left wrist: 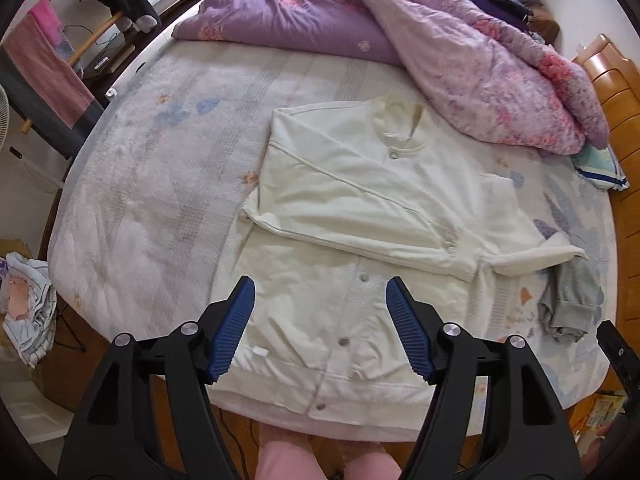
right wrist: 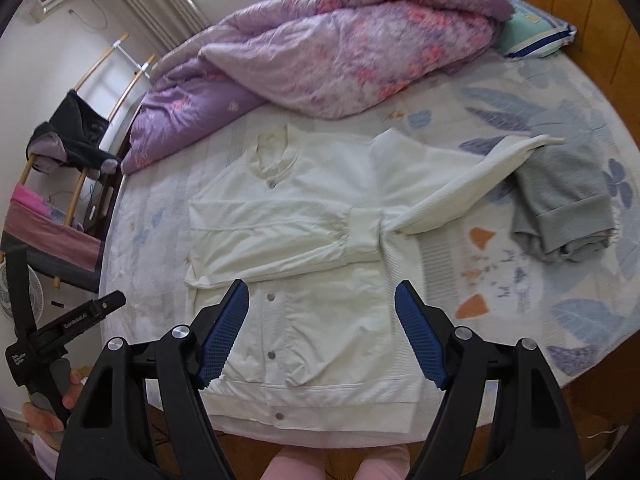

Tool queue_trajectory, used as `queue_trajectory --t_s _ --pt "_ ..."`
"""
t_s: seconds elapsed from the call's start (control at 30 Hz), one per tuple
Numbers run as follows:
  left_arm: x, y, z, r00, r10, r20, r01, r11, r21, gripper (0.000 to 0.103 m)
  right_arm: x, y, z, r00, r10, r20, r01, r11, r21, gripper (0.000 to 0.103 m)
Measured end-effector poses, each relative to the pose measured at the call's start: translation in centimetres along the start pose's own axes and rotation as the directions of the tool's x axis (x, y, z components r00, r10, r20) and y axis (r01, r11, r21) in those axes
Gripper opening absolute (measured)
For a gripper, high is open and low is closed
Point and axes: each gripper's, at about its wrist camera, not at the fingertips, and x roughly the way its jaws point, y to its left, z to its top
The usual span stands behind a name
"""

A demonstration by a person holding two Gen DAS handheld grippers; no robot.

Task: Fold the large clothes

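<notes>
A: Looking thru the left cam first: left gripper [left wrist: 320, 330] hangs over the bed [left wrist: 132, 216], jaws apart, nothing btwn them. Jacket [left wrist: 360, 200] lies flat, front up, hem at the near edge. One sleeve [left wrist: 352, 204] is folded across the chest; the other [left wrist: 536, 256] sticks out to the right, its cuff over a grey garment [left wrist: 568, 304].

B: So mid-fold?

A: I'd say so, one sleeve in, one to go. Next move prob needs a grab on that loose cuff, then carry it across w/o dragging the body.

B: Right cam?

A: Right gripper [right wrist: 322, 334] also wide, empty, above the jacket's [right wrist: 304, 320] lower half. Same picture: folded sleeve [right wrist: 280, 236], loose sleeve [right wrist: 460, 184] touching the grey garment [right wrist: 564, 208].

B: Counts?

A: 1 jacket, 2 sleeves, 1 grey garment, 1 quilt [right wrist: 340, 40], 1 pillow [right wrist: 532, 32], 2 grippers. Snaps: 5 visible here, 6 in the left cam.
</notes>
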Motion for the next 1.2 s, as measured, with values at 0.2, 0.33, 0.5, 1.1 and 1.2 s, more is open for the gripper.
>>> queue_trajectory --t_s 0.2,0.33,0.5,1.1,1.2 --pt "-3.0 -3.1 -1.0 1.000 -0.025 -0.005 0.025 0.998 0.055 0.069 -3.3 -2.8 0.8 0.999 -0.031 0.030 0.030 0.998 0.047 0.073" --pt "-3.7 -5.2 -0.6 0.998 -0.054 -0.012 0.055 0.991 0.120 0.070 -5.3 -4.2 1.3 0.996 -0.064 0.062 0.057 0.993 0.107 0.076" --pt "-4.2 -7.5 0.8 0.995 -0.101 -0.009 0.101 0.969 0.225 0.070 -7.2 -4.9 1.5 0.987 -0.134 0.086 0.112 0.969 0.221 0.080" --pt "-7.6 -16.1 4.3 0.958 -0.286 -0.008 0.262 0.868 0.421 0.076 -14.6 -5.6 2.5 0.934 -0.336 0.124 0.256 0.869 0.424 0.093" --pt "-7.2 -17.2 4.2 0.957 -0.290 -0.018 0.273 0.874 0.402 0.076 -14.6 -6.8 3.6 0.923 -0.366 0.115 0.289 0.860 0.420 0.093"
